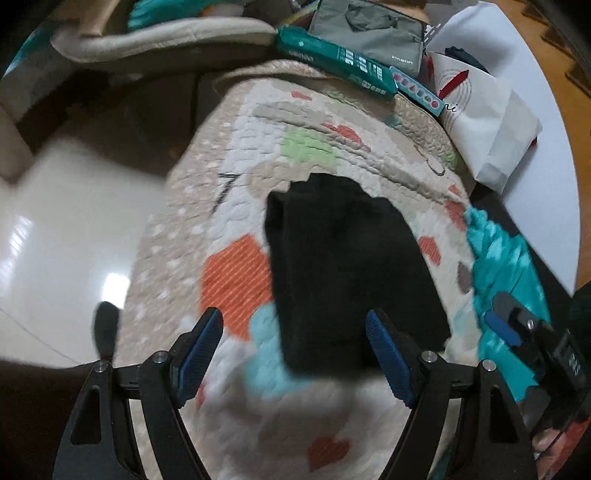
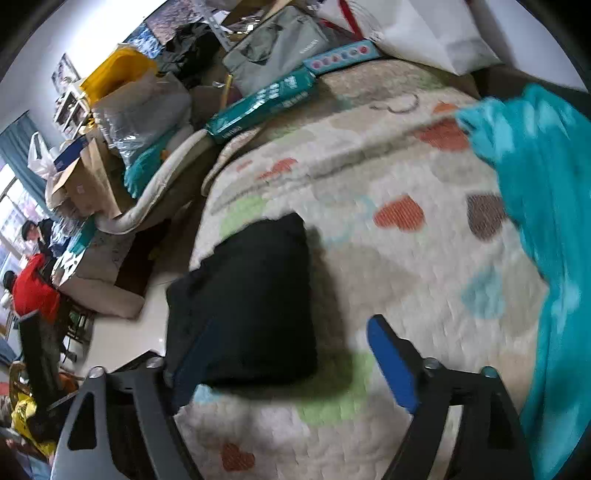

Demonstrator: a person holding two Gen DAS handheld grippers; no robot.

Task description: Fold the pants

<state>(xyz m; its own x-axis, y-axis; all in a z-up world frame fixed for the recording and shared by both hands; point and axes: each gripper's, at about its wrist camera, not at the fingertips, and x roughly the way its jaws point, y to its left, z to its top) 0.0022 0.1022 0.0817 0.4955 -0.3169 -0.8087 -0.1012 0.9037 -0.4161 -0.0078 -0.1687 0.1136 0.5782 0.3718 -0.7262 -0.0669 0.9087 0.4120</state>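
The black pants (image 1: 351, 266) lie folded into a compact rectangle on the heart-patterned quilt (image 1: 240, 147). My left gripper (image 1: 293, 338) hovers open over their near end, with its blue pads on either side and not pressing the cloth. One of the right gripper's fingers (image 1: 500, 326) shows at the right edge, over turquoise cloth. In the right wrist view the pants (image 2: 251, 295) sit at the quilt's (image 2: 388, 258) left edge. My right gripper (image 2: 291, 350) stands wide open above their near right corner and grips nothing.
A turquoise garment (image 2: 546, 221) lies on the quilt's right side. A teal box (image 1: 332, 62), a grey bag (image 1: 369, 33) and a white paper bag (image 1: 480, 122) line the far edge. Shiny floor (image 1: 55, 240) drops off at the left. People (image 2: 33, 291) sit far left.
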